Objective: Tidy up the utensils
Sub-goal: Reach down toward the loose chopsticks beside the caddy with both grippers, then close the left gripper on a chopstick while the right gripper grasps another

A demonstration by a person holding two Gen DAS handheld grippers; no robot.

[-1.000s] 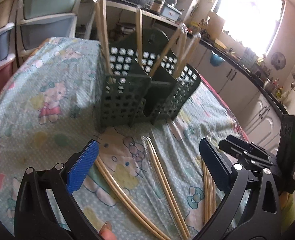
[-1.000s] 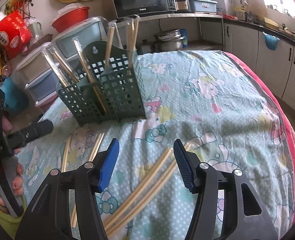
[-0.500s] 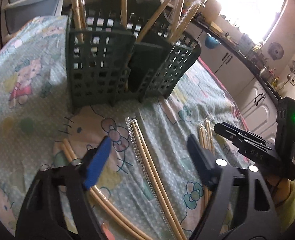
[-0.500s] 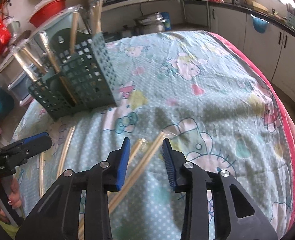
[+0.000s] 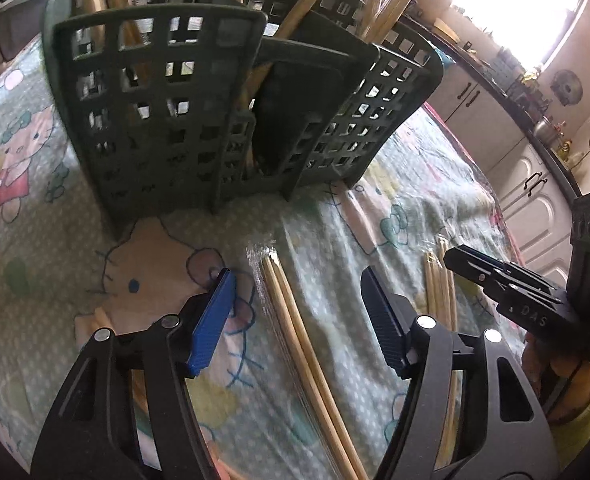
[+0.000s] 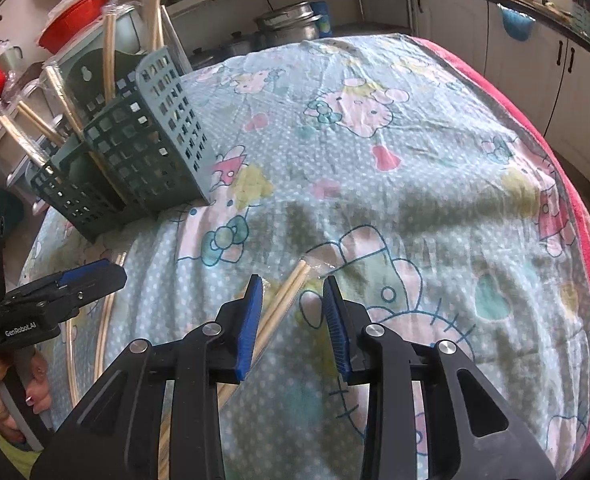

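Wrapped chopsticks on my cartoon-print bench, green lattice caddy at the far left.

The soft printed bench cloth (image 6: 375, 152) fills both views. The plastic caddy (image 5: 199, 120) loses its top to the frame; its sticks blur. My left tool (image 5: 295, 316), half-wide and just closing, straddles one wrapped pair (image 5: 295, 328) untouched. My right tool (image 6: 291, 316), narrowed, brackets another pair (image 6: 283, 304); contact unclear.

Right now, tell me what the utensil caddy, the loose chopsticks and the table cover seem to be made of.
Utensil caddy: likely moulded plastic, matt dark green, with a uniform grid of square holes.
Chopsticks: probably bamboo or pale wood, smooth tan sticks; glints suggest clear plastic sleeves.
Table cover: looks like woven fabric, printed with cartoon cats and dots, creased and matt.
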